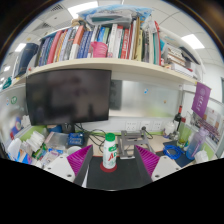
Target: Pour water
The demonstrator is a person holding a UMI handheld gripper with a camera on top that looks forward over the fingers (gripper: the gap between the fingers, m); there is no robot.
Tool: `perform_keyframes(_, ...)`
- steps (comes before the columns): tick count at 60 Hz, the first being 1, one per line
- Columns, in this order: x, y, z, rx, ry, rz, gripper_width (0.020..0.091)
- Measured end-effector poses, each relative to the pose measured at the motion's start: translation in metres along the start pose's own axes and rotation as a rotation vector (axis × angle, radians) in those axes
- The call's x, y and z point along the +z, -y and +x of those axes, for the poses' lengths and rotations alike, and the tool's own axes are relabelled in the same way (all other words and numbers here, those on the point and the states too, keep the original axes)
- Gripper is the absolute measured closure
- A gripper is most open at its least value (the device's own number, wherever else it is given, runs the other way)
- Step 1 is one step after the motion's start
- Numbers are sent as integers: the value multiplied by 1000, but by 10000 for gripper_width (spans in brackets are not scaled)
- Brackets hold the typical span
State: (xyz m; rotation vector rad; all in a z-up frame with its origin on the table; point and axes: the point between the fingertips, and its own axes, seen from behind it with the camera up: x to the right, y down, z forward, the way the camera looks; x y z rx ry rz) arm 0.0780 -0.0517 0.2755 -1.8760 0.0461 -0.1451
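Straight ahead of the hand-held gripper (109, 163), a small plastic bottle (110, 152) stands upright on a dark mat (112, 178) on a cluttered desk (160, 135). It has a white cap, a red and green label, and stands between the two fingers with a clear gap on each side, so the fingers are spread apart and grip nothing. Each finger carries a magenta pad (78, 159) on its inner face; the left pad sits just left of the bottle, the right one just right of it, neither touching it.

Behind the bottle, a dark monitor (68, 96) with a blank screen stands on the desk to the left. Beside it, further right, a white wall panel or board (150, 95) fills the space under a long shelf. The shelf (110, 66) runs across above the monitor and holds a row of upright books (95, 42) in many colours. Small objects crowd the desk on both sides, too small to tell apart. Ceiling lights (192, 42) glow above.
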Motion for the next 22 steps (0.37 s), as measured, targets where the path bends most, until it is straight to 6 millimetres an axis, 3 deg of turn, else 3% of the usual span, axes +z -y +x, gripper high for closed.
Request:
perform_keyframes(11, -23, 8, -12, 7, -11, 6, 273)
perform_keyframes(22, -26, 20, -4, 2, -46, 37, 275)
